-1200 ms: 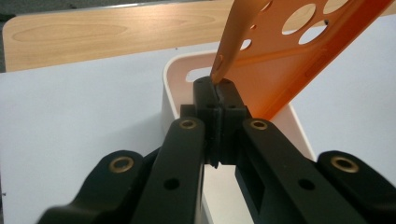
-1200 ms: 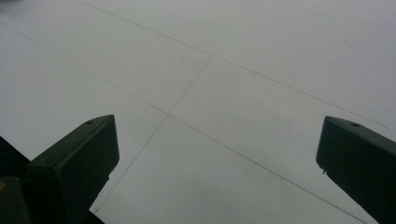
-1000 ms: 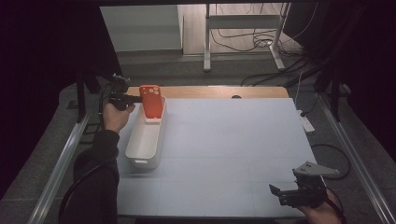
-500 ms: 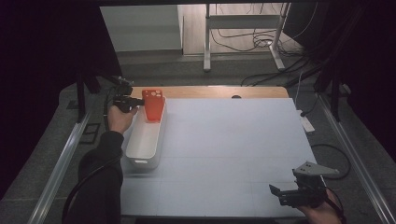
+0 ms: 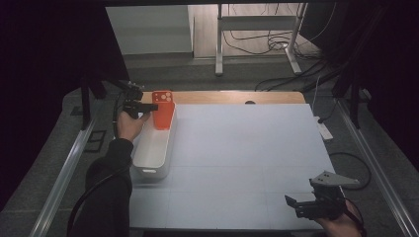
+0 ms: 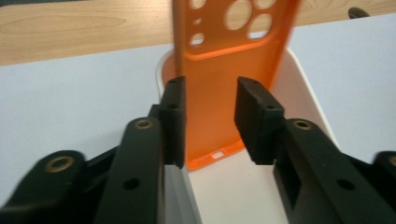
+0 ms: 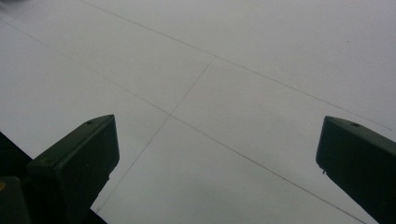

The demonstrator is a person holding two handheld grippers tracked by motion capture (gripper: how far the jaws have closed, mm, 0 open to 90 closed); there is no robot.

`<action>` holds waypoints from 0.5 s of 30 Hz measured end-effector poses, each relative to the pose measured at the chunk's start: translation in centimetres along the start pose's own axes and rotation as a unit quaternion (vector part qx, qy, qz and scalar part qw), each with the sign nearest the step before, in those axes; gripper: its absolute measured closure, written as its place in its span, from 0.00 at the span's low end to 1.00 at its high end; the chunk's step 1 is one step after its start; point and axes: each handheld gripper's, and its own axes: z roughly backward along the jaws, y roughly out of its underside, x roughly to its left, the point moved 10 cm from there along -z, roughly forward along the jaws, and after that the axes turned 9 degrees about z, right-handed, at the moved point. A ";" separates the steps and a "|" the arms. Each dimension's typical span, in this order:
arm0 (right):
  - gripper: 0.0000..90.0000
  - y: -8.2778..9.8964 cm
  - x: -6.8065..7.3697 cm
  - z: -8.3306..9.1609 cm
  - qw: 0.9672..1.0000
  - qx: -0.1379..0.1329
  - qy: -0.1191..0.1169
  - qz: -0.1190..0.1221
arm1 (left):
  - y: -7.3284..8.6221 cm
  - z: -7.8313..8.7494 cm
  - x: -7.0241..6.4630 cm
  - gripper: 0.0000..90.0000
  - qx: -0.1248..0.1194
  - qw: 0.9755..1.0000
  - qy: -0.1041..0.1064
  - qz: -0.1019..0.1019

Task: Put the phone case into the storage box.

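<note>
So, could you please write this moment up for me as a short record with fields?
Surface: white table, with a wooden strip along its far edge.
Item: orange phone case with camera cut-outs, standing upright at the far end of the bin.
Container: long white bin near the table's left side.
Left tool: its jaws have just been opening; they flank the case with a visible gap on the right pad, so the case looks released.
Right tool: jaws wide apart over the near right corner, holding nothing.
</note>
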 end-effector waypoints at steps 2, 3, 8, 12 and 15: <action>0.00 0.0 0.0 0.0 1.000 -0.001 0.000 0.000 | 0.0 0.1 -0.3 0.65 -0.004 1.000 0.003 -0.007; 0.00 0.0 0.0 0.0 1.000 -0.001 -0.001 0.000 | 0.0 0.2 -0.4 0.62 -0.005 1.000 0.004 -0.014; 0.00 0.0 0.0 0.0 1.000 0.000 -0.001 -0.001 | 0.0 0.4 -1.0 0.48 -0.012 0.999 0.009 -0.037; 0.00 0.0 0.0 0.0 1.000 0.001 -0.001 0.000 | 0.1 0.6 -1.5 0.35 -0.016 0.998 0.023 -0.052; 0.00 0.0 0.0 0.0 1.000 0.001 -0.002 0.001 | 0.4 0.7 -1.9 0.24 -0.014 0.998 0.030 -0.061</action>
